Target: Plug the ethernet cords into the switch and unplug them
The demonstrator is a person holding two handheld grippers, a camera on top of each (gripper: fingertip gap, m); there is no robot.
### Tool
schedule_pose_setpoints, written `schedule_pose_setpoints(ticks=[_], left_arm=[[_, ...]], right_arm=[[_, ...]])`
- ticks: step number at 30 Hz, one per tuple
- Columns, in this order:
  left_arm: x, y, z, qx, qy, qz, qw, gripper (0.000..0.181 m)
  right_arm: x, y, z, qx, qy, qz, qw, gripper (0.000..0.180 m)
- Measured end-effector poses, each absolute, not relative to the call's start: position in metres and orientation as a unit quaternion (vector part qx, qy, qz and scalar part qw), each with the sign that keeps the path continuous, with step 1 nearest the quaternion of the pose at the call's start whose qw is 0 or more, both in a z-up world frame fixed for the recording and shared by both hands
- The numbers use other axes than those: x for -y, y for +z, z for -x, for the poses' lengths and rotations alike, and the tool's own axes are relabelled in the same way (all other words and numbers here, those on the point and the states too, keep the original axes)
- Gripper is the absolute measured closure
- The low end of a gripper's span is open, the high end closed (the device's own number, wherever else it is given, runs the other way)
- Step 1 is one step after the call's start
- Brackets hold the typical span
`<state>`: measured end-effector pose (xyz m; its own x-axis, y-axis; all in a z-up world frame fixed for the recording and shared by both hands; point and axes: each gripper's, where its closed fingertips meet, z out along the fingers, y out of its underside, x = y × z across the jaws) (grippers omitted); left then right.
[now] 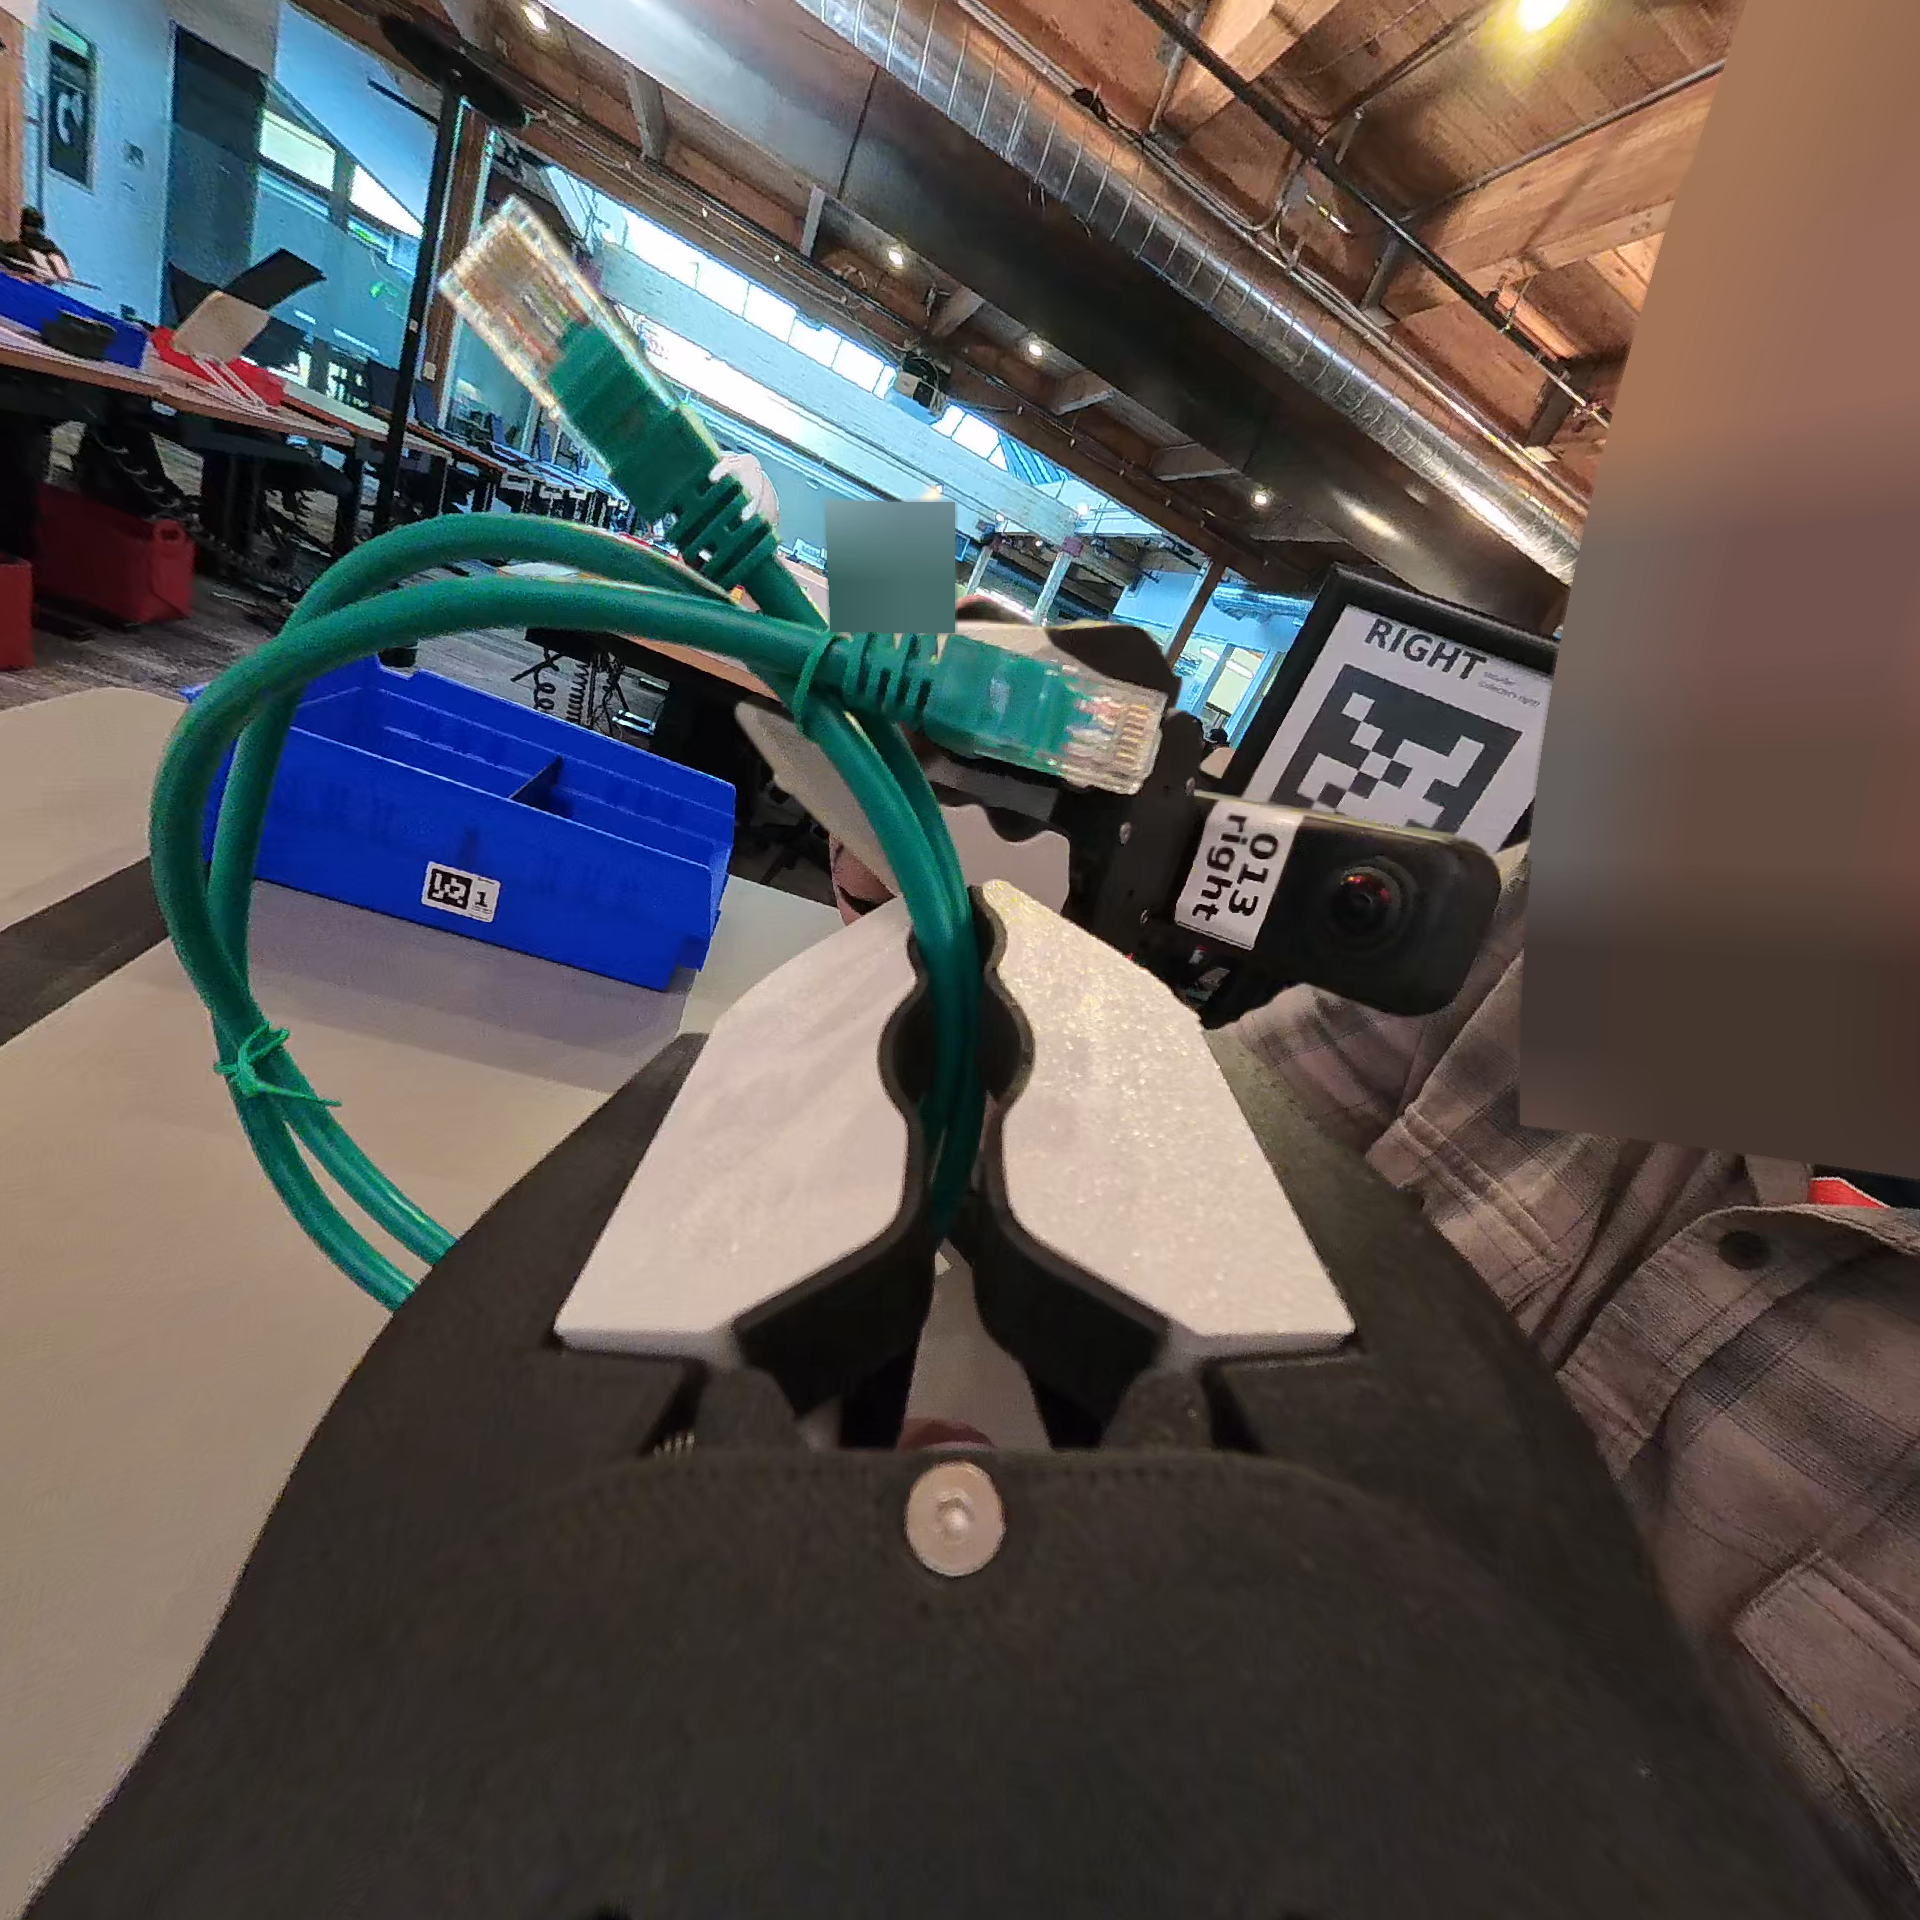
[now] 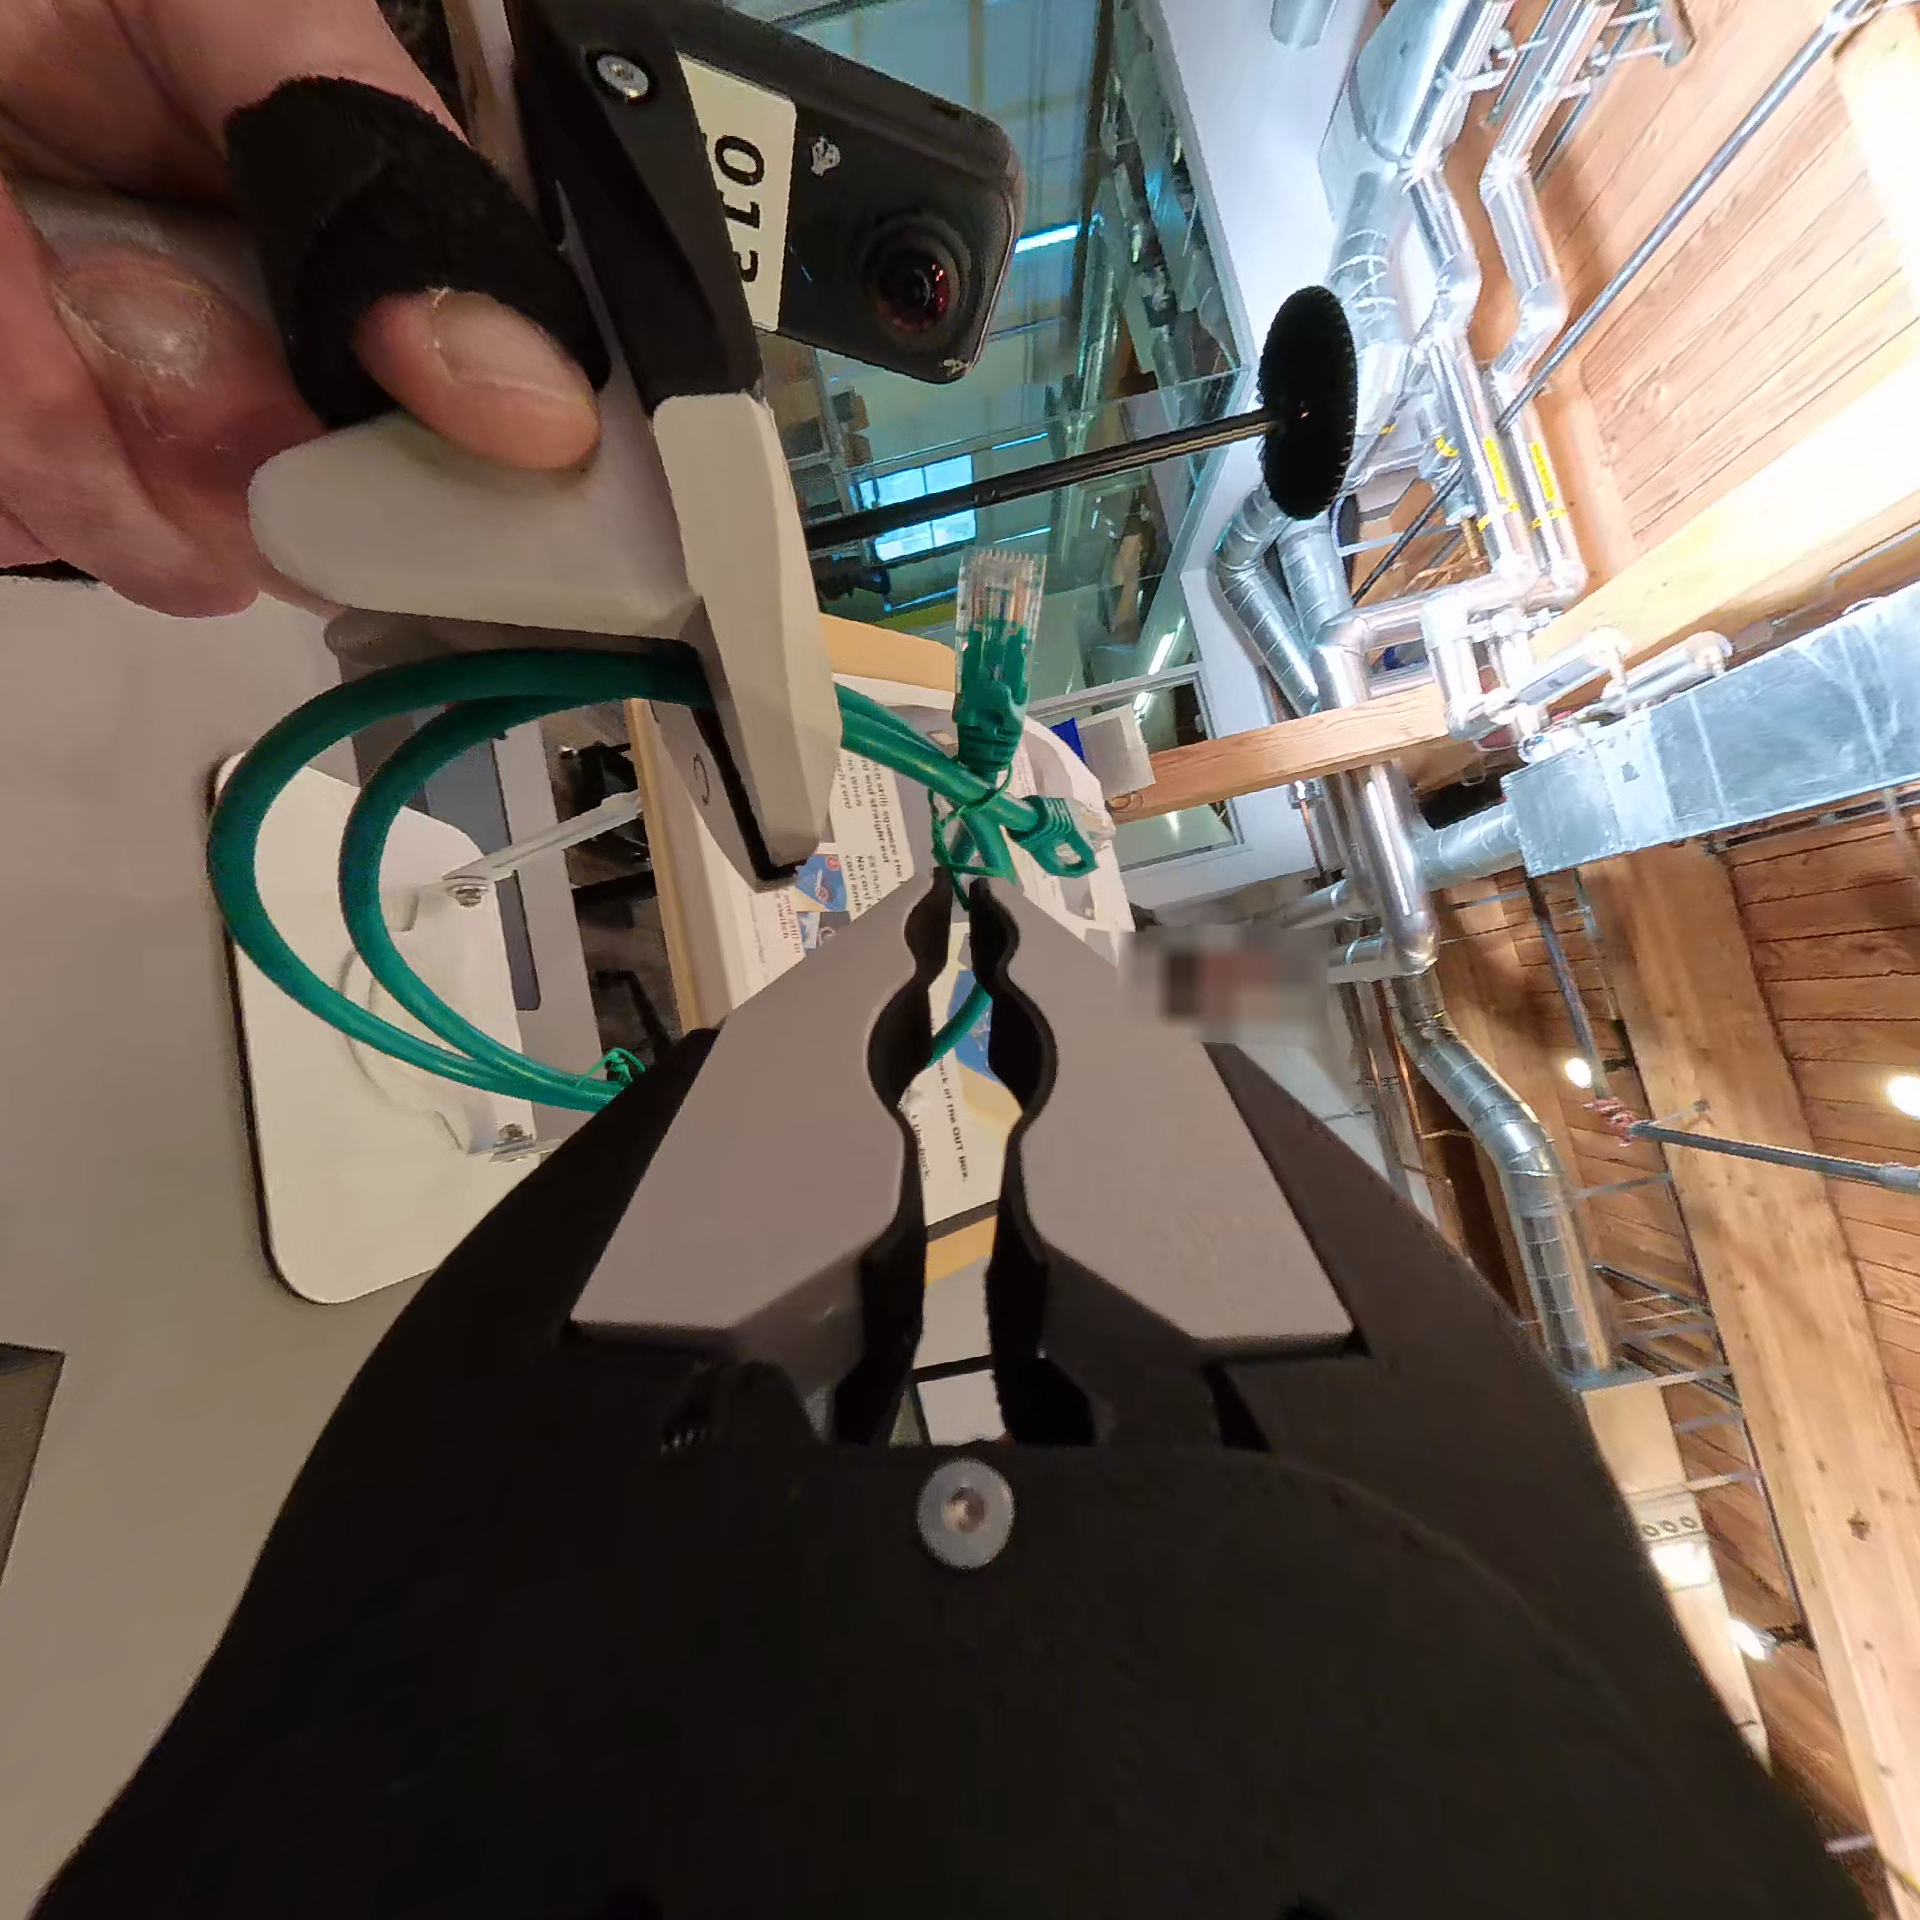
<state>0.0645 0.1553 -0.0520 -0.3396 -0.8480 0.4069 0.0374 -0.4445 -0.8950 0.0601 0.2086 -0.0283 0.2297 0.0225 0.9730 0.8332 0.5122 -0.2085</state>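
Observation:
A green ethernet cord is coiled, bound with thin green ties, and held up above the table. My left gripper is shut on two strands of the coil. One clear plug points up and left, the other points right. My right gripper is almost closed at the cord, just below the tie near the plugs, with a strand between its fingers. It also shows in the left wrist view. I see no switch that I can make out.
A blue bin stands on the pale table to the left. A person in a plaid shirt is close on the right. A hand holds the left gripper. A white plate with brackets lies below. Across from one pair of fingers to the other is roughly 5 centimetres.

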Motion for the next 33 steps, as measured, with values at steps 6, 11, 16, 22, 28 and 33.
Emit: schedule_pose_setpoints(ticks=[6, 11, 16, 22, 28, 33], left_arm=[[-0.158, -0.051, -0.064, -0.420, -0.694, 0.480, 0.333, 0.178], [-0.162, -0.047, -0.065, -0.427, -0.661, 0.480, 0.388, 0.178], [-0.169, -0.045, -0.062, -0.436, -0.608, 0.487, 0.451, 0.178], [-0.167, -0.047, -0.063, -0.441, -0.614, 0.484, 0.441, 0.179], [-0.164, -0.047, -0.063, -0.458, -0.603, 0.485, 0.438, 0.178], [-0.163, -0.050, -0.066, -0.461, -0.600, 0.487, 0.436, 0.178]], right_arm=[[-0.208, -0.032, -0.058, 0.544, -0.217, 0.439, 0.681, 0.180], [-0.205, -0.033, -0.051, 0.510, 0.009, 0.528, 0.679, 0.180], [-0.187, -0.031, -0.037, 0.425, 0.381, 0.580, 0.581, 0.180], [-0.195, -0.035, -0.048, 0.438, 0.355, 0.577, 0.591, 0.159], [-0.187, -0.014, -0.054, 0.420, 0.393, 0.528, 0.625, 0.161], [-0.183, -0.015, -0.051, 0.431, 0.392, 0.527, 0.619, 0.176]])
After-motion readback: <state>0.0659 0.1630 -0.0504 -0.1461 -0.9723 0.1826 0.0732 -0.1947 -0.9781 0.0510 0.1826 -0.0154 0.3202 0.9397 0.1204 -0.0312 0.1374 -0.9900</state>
